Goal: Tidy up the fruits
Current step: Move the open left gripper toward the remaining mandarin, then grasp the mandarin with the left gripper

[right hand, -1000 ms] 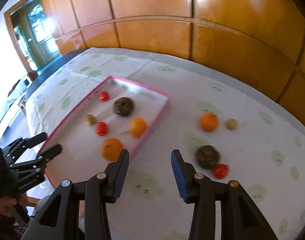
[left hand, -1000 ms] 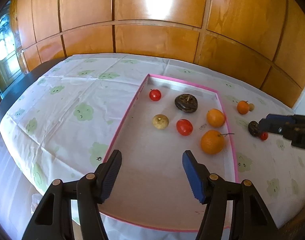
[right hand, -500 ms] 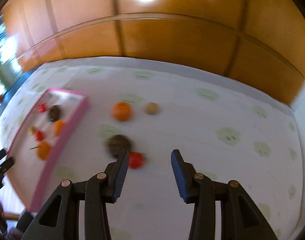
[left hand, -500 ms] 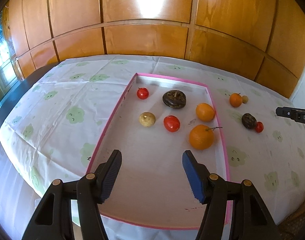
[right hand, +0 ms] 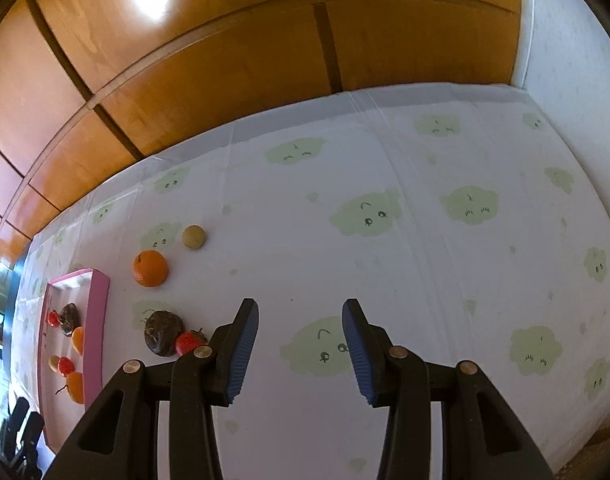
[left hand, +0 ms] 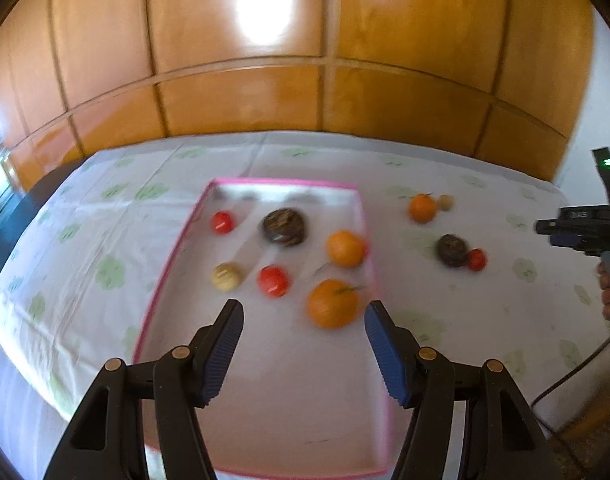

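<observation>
A pink-rimmed tray (left hand: 285,182) holds two oranges (left hand: 332,308) (left hand: 346,248), two red fruits (left hand: 273,280) (left hand: 222,222), a beige fruit (left hand: 226,276) and a dark brown fruit (left hand: 284,227). On the cloth right of it lie an orange (right hand: 150,268), a beige ball (right hand: 193,237), a dark fruit (right hand: 164,332) and a red fruit (right hand: 189,342). My left gripper (left hand: 304,312) hangs open above the tray's near half, holding nothing. My right gripper (right hand: 300,312) is open over bare cloth, with the loose fruits to its left.
White cloth with green cloud prints (right hand: 365,214) covers the table. Wooden wall panels (left hand: 241,96) stand behind it. A white wall (right hand: 577,32) closes the far right corner. A hand and cable (left hand: 609,288) show at the left view's right edge.
The right gripper swung right and rolled; the tray and loose fruits slid to the left of its view. The left gripper shifted a little, still over the tray. Both jaws stayed as wide.
</observation>
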The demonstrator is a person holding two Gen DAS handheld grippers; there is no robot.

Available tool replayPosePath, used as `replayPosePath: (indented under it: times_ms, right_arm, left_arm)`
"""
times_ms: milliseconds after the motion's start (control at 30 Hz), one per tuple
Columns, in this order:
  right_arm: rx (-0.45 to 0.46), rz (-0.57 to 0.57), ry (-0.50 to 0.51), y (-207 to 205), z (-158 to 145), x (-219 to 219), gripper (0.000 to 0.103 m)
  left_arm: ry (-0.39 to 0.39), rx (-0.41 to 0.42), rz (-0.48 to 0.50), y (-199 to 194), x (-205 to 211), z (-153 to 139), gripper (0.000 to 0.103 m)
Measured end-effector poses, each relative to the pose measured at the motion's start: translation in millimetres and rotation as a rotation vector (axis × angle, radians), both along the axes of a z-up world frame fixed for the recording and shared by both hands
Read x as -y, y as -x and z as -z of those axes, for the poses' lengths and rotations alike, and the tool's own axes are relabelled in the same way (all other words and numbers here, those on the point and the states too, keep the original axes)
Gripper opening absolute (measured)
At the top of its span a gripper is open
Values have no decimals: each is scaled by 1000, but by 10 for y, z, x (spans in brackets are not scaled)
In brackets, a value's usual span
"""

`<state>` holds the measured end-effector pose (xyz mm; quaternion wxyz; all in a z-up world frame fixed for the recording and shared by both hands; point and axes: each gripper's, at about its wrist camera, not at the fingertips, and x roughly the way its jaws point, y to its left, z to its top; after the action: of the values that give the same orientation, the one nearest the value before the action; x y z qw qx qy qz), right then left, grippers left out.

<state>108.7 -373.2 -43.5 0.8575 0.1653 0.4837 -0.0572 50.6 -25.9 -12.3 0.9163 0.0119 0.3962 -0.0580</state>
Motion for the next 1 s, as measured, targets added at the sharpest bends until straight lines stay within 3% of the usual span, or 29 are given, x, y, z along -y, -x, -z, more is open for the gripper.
replayPosePath:
  times_ms: [133,333,633,800,1000]
  right_arm:
    - [7,-20,7,2,-19,-51,44]
    - [8,-29,-9,-12,-33,-53,44]
    - [30,-42,-19,-26,-84,-55,44]
    - [33,-58,-35,-50,-95,-60,44]
    - [24,-97,-57,-83,-76,-124,44]
  left_arm:
    - [-1,5,84,-70,317,-59,64]
    - [56,-70,159,-299,690,-11,64]
    - [105,-177,169,-810,1053,183,64]
    - [79,-177,143,-1240,1175,198,64]
    - [35,-169,182,-1632,1467,295,64]
